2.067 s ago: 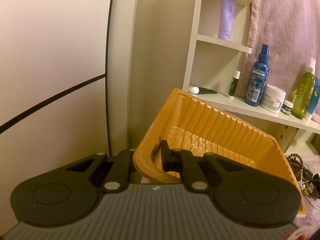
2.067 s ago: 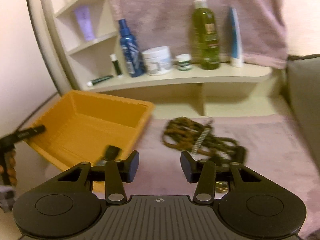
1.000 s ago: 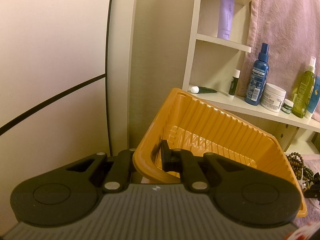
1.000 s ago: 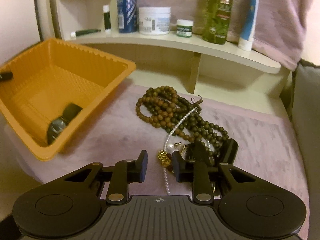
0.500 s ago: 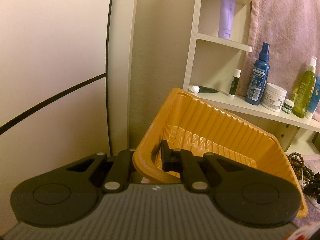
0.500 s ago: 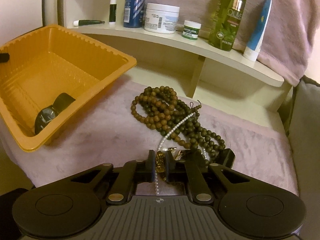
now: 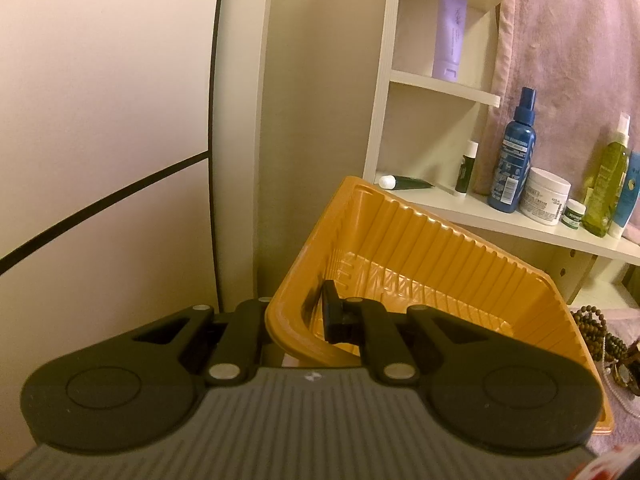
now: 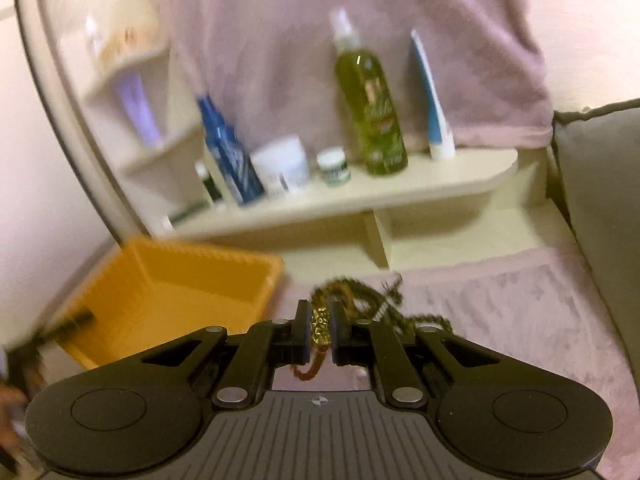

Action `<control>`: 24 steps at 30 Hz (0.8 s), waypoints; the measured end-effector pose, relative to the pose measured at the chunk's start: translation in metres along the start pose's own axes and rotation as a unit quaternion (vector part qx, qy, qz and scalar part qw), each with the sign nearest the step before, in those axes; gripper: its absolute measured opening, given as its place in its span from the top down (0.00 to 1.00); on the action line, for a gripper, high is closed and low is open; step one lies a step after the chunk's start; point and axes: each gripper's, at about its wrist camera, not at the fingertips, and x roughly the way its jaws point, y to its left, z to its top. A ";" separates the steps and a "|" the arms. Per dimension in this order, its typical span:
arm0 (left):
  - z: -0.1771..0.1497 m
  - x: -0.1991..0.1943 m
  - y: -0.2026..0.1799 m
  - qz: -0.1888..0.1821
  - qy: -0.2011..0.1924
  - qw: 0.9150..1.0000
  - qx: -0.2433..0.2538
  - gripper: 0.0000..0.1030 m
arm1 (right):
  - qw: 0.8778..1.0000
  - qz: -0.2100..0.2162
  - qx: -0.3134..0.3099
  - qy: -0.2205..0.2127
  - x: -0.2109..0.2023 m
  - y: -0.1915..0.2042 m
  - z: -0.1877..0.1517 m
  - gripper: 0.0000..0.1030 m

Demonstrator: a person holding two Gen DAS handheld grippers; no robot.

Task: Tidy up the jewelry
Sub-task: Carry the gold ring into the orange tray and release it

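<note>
The left gripper [image 7: 296,316] pinches the orange tray's [image 7: 440,256] near wall, and the right gripper [image 8: 320,330] is clamped on a little gold charm [image 8: 321,326] above the bead pile [image 8: 360,304].

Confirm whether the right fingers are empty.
No: the right gripper is shut on a gold bead, pinched between its fingers, with a reddish cord hanging below.

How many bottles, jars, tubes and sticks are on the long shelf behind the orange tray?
Bottles: 2, blue bottle, green bottle
Jars: 2, white jar, small jar
Tubes: 2, dark tube, blue tube
Sticks: 1, small stick
Total: 7
</note>
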 end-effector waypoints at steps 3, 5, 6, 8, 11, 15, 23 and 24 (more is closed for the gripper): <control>0.000 -0.001 0.001 -0.001 0.000 1.000 -0.002 0.91 | 1.000 0.013 0.005 -0.008 -0.002 0.010 0.006 0.91; 0.000 -0.001 0.002 -0.002 0.000 1.000 -0.003 0.91 | 1.000 0.018 -0.003 -0.006 -0.001 0.020 0.007 0.91; -0.001 -0.002 0.002 -0.003 0.000 1.000 -0.003 0.91 | 1.000 0.023 -0.006 -0.003 0.001 0.026 0.007 0.91; -0.001 -0.002 0.003 -0.003 0.000 1.000 -0.005 0.91 | 0.999 0.035 -0.010 0.005 0.009 0.036 0.005 0.91; 0.000 -0.002 0.003 -0.005 0.000 1.000 -0.005 0.91 | 0.998 0.060 -0.023 0.020 0.025 0.056 0.001 0.91; 0.000 -0.002 0.003 -0.007 0.000 1.000 -0.004 0.91 | 0.994 0.095 -0.042 0.041 0.050 0.089 -0.006 0.91; 0.001 -0.003 0.003 -0.008 0.001 1.000 -0.005 0.91 | 0.987 0.109 -0.071 0.095 0.108 0.135 -0.031 0.91; 0.001 -0.003 0.003 -0.008 0.002 1.000 -0.006 0.91 | 0.986 0.108 -0.074 0.099 0.111 0.138 -0.033 0.91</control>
